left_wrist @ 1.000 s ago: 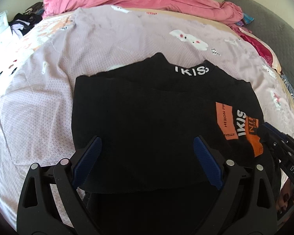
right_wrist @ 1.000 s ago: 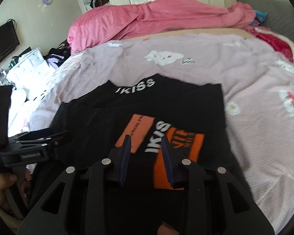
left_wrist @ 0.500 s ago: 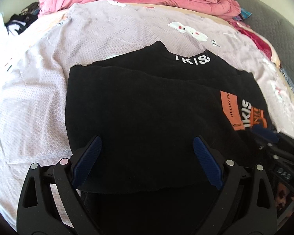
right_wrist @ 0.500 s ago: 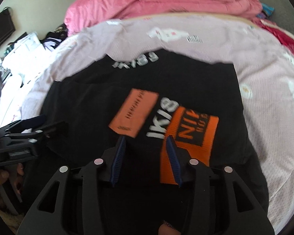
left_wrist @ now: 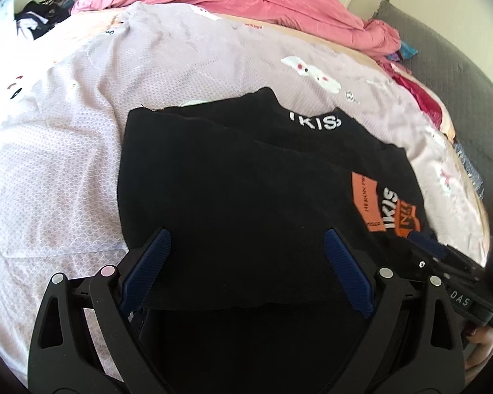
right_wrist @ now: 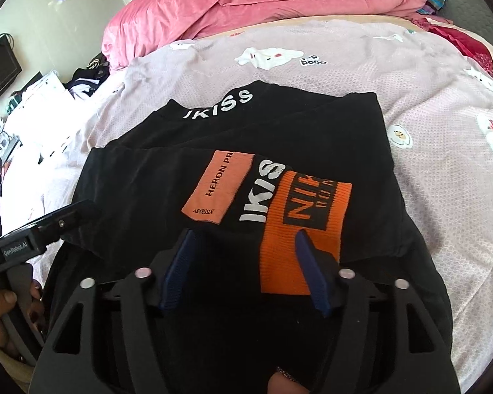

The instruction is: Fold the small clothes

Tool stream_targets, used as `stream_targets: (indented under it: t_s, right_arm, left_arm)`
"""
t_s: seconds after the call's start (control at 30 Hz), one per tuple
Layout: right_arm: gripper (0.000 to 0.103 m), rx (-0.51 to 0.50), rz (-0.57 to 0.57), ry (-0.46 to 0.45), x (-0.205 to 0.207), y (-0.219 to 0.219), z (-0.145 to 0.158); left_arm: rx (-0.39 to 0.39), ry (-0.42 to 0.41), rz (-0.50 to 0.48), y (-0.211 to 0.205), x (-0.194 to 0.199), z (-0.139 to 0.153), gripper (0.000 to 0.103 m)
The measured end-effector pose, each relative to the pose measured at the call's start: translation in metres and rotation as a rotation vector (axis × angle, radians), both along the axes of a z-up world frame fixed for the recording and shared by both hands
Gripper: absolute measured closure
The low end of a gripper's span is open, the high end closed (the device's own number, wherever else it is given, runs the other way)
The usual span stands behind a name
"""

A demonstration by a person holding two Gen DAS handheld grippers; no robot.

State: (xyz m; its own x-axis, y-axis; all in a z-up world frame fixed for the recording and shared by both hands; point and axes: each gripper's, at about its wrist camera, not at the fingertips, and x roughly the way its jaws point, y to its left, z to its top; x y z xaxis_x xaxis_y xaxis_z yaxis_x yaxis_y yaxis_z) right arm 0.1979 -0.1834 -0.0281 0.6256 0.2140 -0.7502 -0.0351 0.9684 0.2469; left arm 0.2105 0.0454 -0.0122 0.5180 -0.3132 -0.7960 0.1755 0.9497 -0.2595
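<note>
A black top with white "IKISS" on its collar lies folded on the bed. Its sleeve with the orange cuff is laid across the body beside an orange patch. My left gripper stands wide open over the top's near left part, and the near hem runs between its fingers untouched. My right gripper hovers over the near end of the sleeve. Its jaws are opening, and the cloth below them is not pinched. Each gripper shows in the other's view: the right gripper, the left gripper.
The lilac sheet with cartoon prints spreads around the top. A heaped pink duvet lies at the far end, and grey padding runs along the right. Clothes, papers and a dark screen crowd the left side.
The right gripper's jaws have spread from a narrow gap to a wide one over the sleeve. The left gripper has stayed wide open in much the same place.
</note>
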Motion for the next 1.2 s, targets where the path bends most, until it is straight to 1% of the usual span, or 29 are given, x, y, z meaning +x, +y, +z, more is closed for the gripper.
stream_targets:
  t_s: [0.03,0.13,0.27,0.43,0.47,0.5,0.53,0.6,0.7,0.77,0.9,0.93,1.07,1.2]
  right_arm:
    - [0.038,0.004,-0.001,-0.002,-0.001,-0.001,0.001]
    - [0.031,0.016,-0.011,-0.005,-0.004,-0.003,0.003]
    - [0.030,0.022,-0.017,-0.009,-0.007,-0.005,0.006]
    - [0.030,0.017,-0.017,-0.023,-0.011,-0.003,0.011]
    - [0.019,0.017,-0.016,-0.030,-0.012,-0.002,0.014]
    - [0.013,0.016,-0.020,-0.039,-0.014,-0.003,0.016]
    - [0.010,0.017,-0.024,-0.051,-0.015,-0.003,0.019]
    - [0.010,0.022,-0.028,-0.065,-0.018,-0.004,0.023]
    - [0.009,0.024,-0.039,-0.070,-0.020,-0.006,0.026]
    - [0.009,0.025,-0.039,-0.075,-0.021,-0.006,0.027]
    - [0.008,0.015,-0.033,-0.089,-0.024,-0.006,0.031]
    - [0.005,0.011,-0.032,-0.095,-0.025,-0.005,0.033]
    - [0.005,-0.003,-0.027,-0.104,-0.029,-0.004,0.036]
    - [0.005,0.005,-0.024,-0.114,-0.032,-0.003,0.038]
  left_arm:
    - [-0.001,-0.004,0.004,0.001,-0.002,0.002,0.015]
    - [0.017,-0.015,0.010,0.001,-0.005,0.006,0.015]
    - [0.031,-0.032,0.008,0.000,-0.010,0.012,0.015]
    - [0.025,-0.043,0.018,0.004,-0.015,0.018,0.015]
    - [0.023,-0.044,0.024,0.005,-0.016,0.019,0.015]
    - [0.021,-0.047,0.028,0.007,-0.017,0.020,0.015]
    - [0.020,-0.051,0.031,0.008,-0.018,0.022,0.015]
    - [0.025,-0.063,0.037,0.010,-0.022,0.026,0.015]
    - [0.049,-0.082,0.049,0.011,-0.027,0.032,0.012]
    - [0.050,-0.090,0.052,0.011,-0.030,0.035,0.010]
    - [0.062,-0.091,0.071,0.012,-0.034,0.038,0.010]
    - [0.070,-0.088,0.073,0.012,-0.035,0.039,0.009]
    - [0.093,-0.085,0.086,0.014,-0.038,0.040,0.009]
    - [0.092,-0.089,0.098,0.018,-0.045,0.042,0.009]
